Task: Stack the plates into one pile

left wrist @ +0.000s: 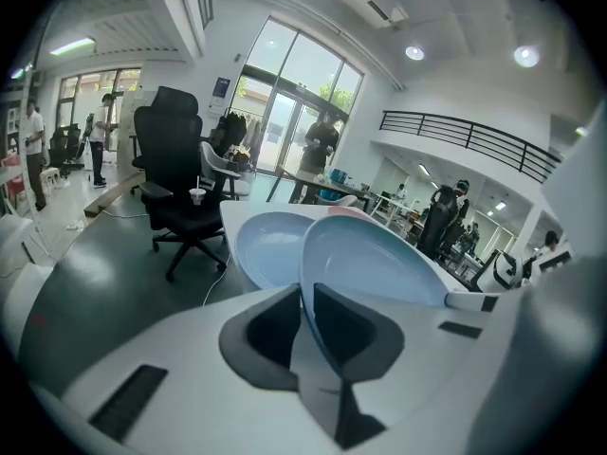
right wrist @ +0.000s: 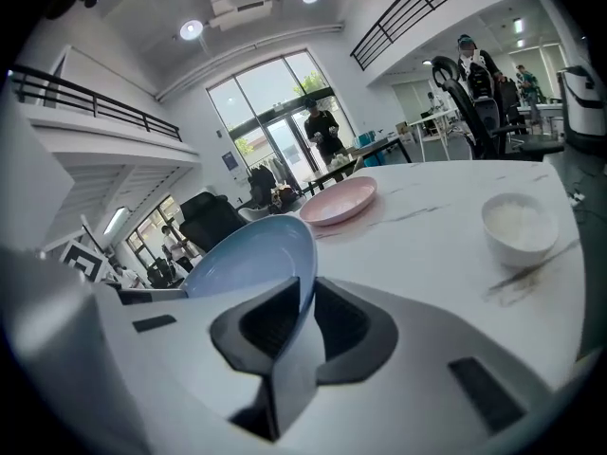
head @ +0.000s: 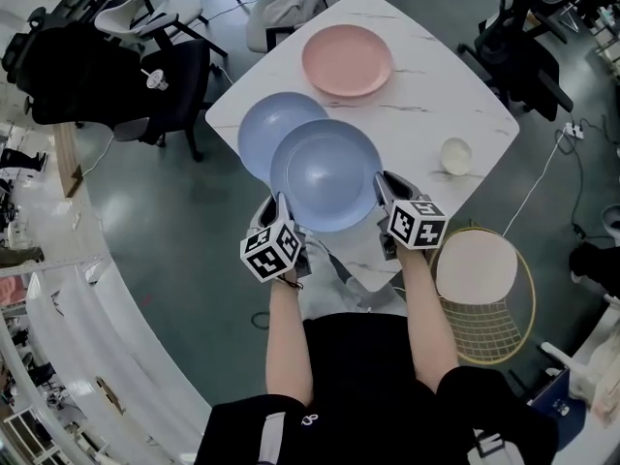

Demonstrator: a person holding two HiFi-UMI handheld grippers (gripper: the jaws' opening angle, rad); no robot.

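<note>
— Hanging where, that blue plate?

— Between the two tools, over the near part of the counter and raised off it. From the head view it overlaps the second blue plate, which lies flat on the counter near the left edge.

— Do the two blue ones touch?

— I cannot tell. The raised one covers the other's near side.

— What has the left tool got?

— It is clenched on the blue plate's left rim. Its own view shows the rim pinched between both pads, with the plate stretching away to the right.

— And the right tool?

— It is clenched on the opposite rim. In its view the thin edge runs straight down into the gap between the pads, and the plate spreads off to the left.

— Anything else on the counter?

— A pink plate sits flat at the far corner, well apart from both blue ones. A small white bowl stands near the right edge, apart from every plate.

— And around it?

— A black office chair stands on the floor to the left. A wire chair with a round pale seat is at the right, just beside the person's right arm.
</note>
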